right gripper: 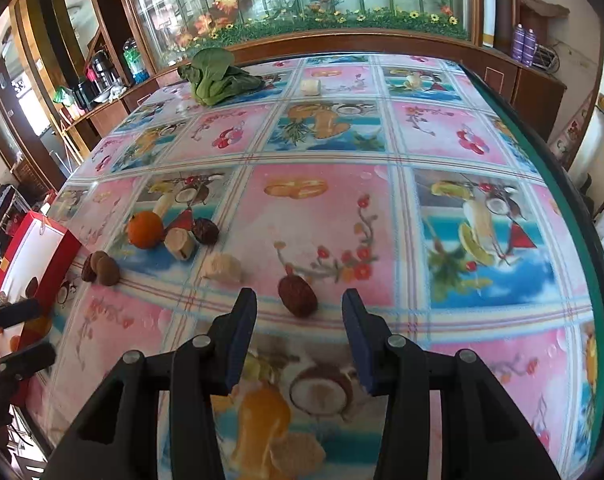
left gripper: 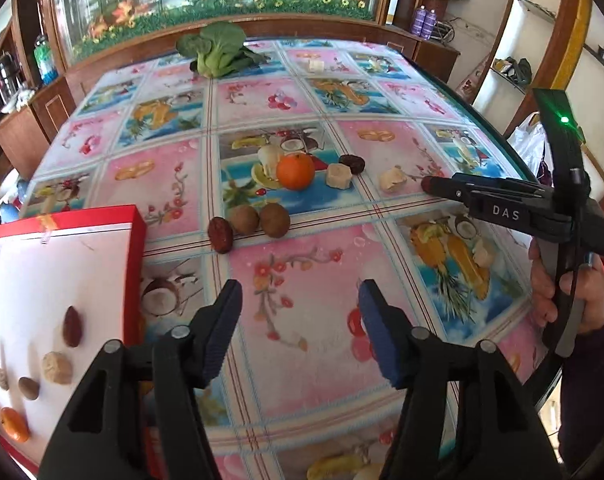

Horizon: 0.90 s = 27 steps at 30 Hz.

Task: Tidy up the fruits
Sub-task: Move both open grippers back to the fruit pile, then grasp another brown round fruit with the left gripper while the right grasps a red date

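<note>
Right wrist view shows the right tongs [right gripper: 300,320] parted and empty, poised just short of a dried red date [right gripper: 297,294] lying alone on the desk [right gripper: 441,152]. Small, light and wrinkled, it should pinch easily across its narrow middle. Left tongs [left gripper: 300,304] hang wider, empty, beside the red box [left gripper: 62,264] at near left.

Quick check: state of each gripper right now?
Left gripper: open, nothing between the jaws.
Right gripper: open, empty, a red date just ahead.
</note>
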Available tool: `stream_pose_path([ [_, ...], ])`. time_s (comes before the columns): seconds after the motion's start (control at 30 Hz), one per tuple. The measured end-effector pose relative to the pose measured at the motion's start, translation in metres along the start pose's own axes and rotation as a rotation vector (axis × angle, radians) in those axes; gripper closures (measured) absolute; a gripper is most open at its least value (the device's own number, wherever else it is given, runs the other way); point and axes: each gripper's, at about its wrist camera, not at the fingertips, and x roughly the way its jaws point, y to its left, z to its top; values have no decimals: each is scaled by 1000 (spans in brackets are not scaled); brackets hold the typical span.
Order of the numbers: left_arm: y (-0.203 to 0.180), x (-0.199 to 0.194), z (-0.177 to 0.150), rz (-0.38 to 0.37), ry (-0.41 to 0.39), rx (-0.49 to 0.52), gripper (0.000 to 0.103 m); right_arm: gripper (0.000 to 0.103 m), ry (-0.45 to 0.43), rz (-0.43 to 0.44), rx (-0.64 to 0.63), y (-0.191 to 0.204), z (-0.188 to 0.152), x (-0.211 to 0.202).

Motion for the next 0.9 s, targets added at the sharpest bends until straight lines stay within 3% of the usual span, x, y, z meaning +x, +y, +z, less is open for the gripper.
stream_pose_path([
  [0.13, 5, 18, 8, -10, 31, -39, 55, 80, 13, 0, 20, -2, 0, 8],
  [0.33, 6, 40, 19, -25, 56, -76, 61, 82, 14, 20, 27, -7, -2, 10],
  [0.77, 12, 68, 41, 68, 42, -106, 62, 82, 7, 53, 10, 0, -3, 11],
  [0.83, 10, 69, 41, 93, 33, -86, 75, 86, 7, 51, 7, 1, -4, 11],
  [0.9, 10, 70, 41, 101, 25, -80, 78, 86, 5, 46, 1, 2, -4, 11],
])
